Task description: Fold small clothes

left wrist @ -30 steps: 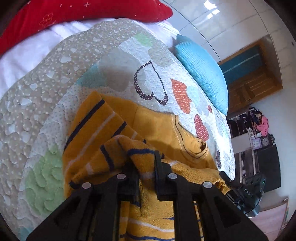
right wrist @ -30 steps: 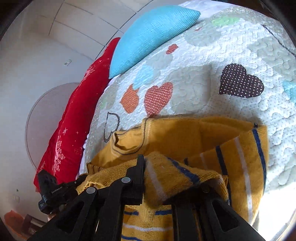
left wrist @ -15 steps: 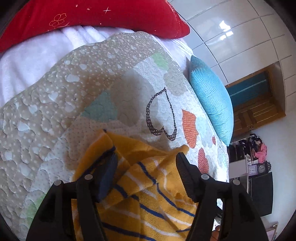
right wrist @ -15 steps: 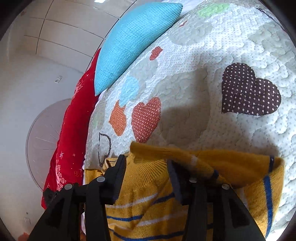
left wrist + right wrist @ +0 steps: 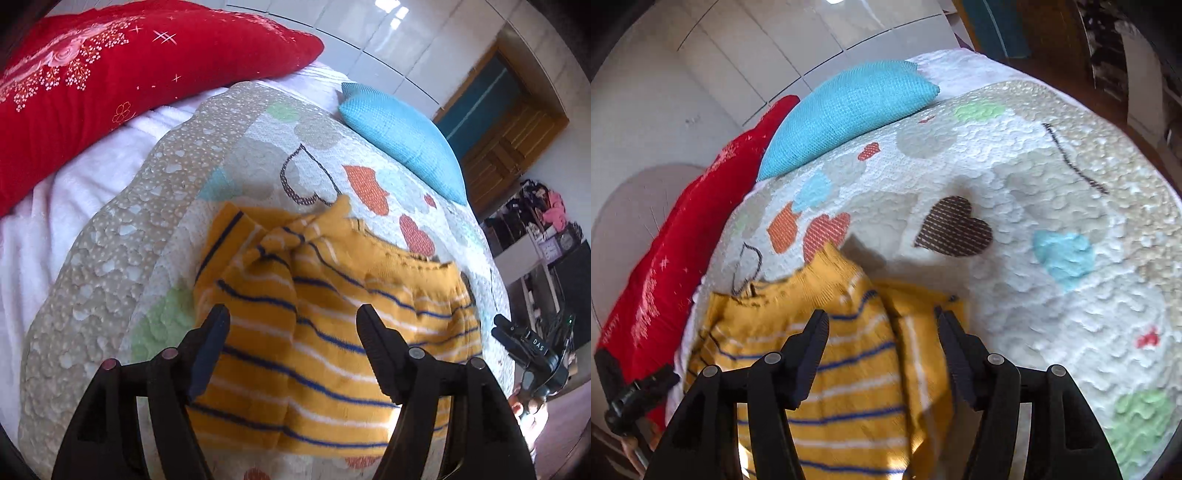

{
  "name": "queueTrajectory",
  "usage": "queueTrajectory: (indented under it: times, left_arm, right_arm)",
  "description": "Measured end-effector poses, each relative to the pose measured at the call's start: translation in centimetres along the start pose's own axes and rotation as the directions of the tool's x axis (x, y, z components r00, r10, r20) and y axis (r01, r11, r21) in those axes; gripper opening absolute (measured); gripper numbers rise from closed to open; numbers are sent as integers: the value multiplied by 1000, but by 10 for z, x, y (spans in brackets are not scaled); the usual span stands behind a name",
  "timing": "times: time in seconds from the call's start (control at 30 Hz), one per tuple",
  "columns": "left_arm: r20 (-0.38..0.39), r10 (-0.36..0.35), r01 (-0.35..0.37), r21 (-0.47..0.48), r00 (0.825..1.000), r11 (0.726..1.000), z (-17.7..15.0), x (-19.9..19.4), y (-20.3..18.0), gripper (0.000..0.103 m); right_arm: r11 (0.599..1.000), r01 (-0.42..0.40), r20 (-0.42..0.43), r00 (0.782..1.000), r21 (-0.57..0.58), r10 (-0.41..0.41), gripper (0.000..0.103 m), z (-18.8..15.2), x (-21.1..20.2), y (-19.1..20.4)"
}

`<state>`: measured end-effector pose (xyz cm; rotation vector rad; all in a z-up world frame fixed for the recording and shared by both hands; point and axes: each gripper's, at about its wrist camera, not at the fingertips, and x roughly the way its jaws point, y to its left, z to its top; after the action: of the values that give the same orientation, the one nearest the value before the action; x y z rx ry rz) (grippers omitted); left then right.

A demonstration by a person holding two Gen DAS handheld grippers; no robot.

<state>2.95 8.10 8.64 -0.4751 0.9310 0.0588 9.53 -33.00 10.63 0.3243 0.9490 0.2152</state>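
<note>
A small mustard-yellow knit sweater with blue and white stripes lies folded over on the heart-patterned quilt. My left gripper hovers above it, its jaws opening wide with no cloth pinched between them. In the right wrist view the same sweater lies below my right gripper, whose jaws are also opening and grip nothing. A loose yellow corner of the sweater sticks up toward the quilt's hearts. The other gripper shows at the right edge of the left wrist view.
A red cushion and a blue cushion lie along the far side of the bed, on a white sheet. A wooden door and cluttered shelves stand beyond the bed's right side.
Both grippers let go of the striped sweater's edge and opened wide. They pulled back and up, and the folded-over fabric now lies on the sweater.
</note>
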Motion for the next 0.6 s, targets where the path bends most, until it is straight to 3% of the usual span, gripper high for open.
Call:
queueTrajectory:
  times: [0.13,0.27,0.47,0.53,0.6]
  left_arm:
    - [-4,-2,3,98,1000,995,-51,-19,-20,82]
    - [28,50,-55,202,998,978,-103,-15,-45,83]
    - [35,149,-153,287,988,946,-126,31,-73,83]
    - [79,182,-198,311,980,930,-123,40,-81,86]
    - [111,205,-230,306,972,924,-118,48,-84,97]
  right_arm:
    - [983,118,-5,993,-143,-120,73,-45,-37,-13]
    - [938,259,24,965,-229,-261,76,-90,-55,-28]
    - [967,250,28,968,-52,-249,79,-108,-46,-60]
    - [964,265,61,963,-35,-262,87,-105,-41,-61]
    - [961,273,65,961,-40,-271,95,-101,-34,-58]
